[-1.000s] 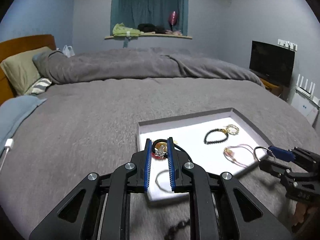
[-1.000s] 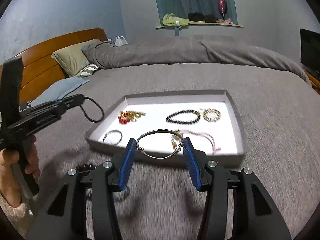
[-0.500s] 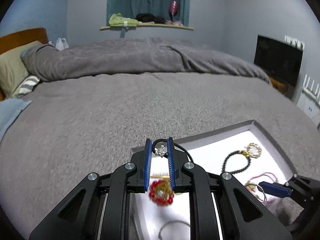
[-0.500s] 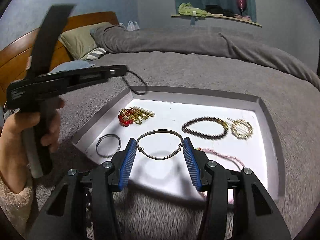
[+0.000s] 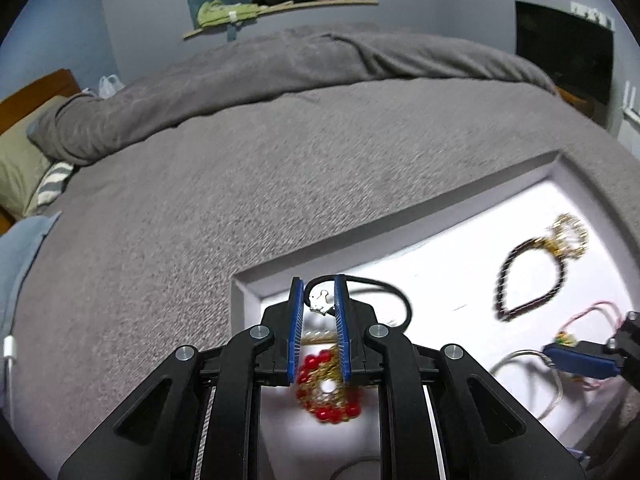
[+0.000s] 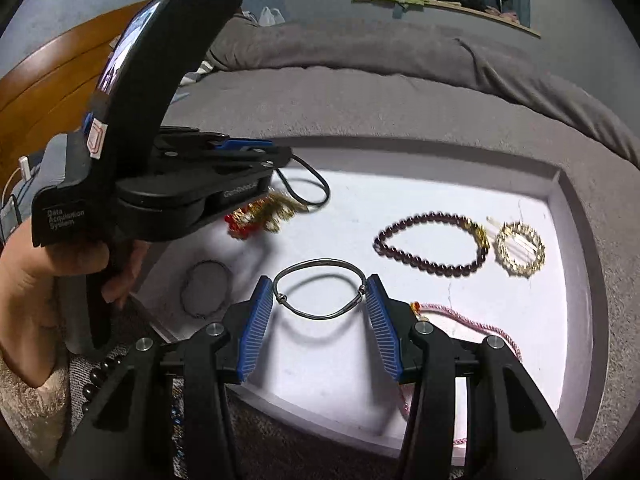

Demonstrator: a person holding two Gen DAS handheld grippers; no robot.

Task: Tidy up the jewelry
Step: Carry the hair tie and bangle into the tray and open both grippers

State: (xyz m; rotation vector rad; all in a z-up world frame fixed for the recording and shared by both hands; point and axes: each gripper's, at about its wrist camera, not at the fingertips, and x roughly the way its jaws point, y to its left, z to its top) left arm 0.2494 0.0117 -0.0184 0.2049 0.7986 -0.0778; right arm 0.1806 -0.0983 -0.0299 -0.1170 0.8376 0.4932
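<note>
A white tray with a grey rim (image 6: 400,144) lies on the bed. My right gripper (image 6: 320,280) is shut on a thin silver bangle (image 6: 316,316), holding it just above the tray floor. Over the tray's left corner (image 5: 400,228), my left gripper (image 5: 319,292) is shut on a black cord with a small silver charm (image 5: 320,304), directly above a red-and-gold bracelet (image 5: 328,396). In the tray lie a dark bead bracelet (image 6: 430,267), a gold bracelet (image 6: 520,270), a pink cord bracelet (image 6: 472,320) and a thin wire ring (image 6: 184,294).
A person's hand (image 6: 24,280) grips the left tool at the tray's near-left corner. A strand of dark beads (image 6: 96,376) lies on the grey blanket beside the tray. Pillows (image 5: 20,172) and a wooden headboard (image 6: 48,80) are at the left, a dark screen (image 5: 564,48) at the right.
Both grippers have come forward and down over the tray, which now fills more of each view. The left one has reached the tray's left corner. Both grips are unchanged.
</note>
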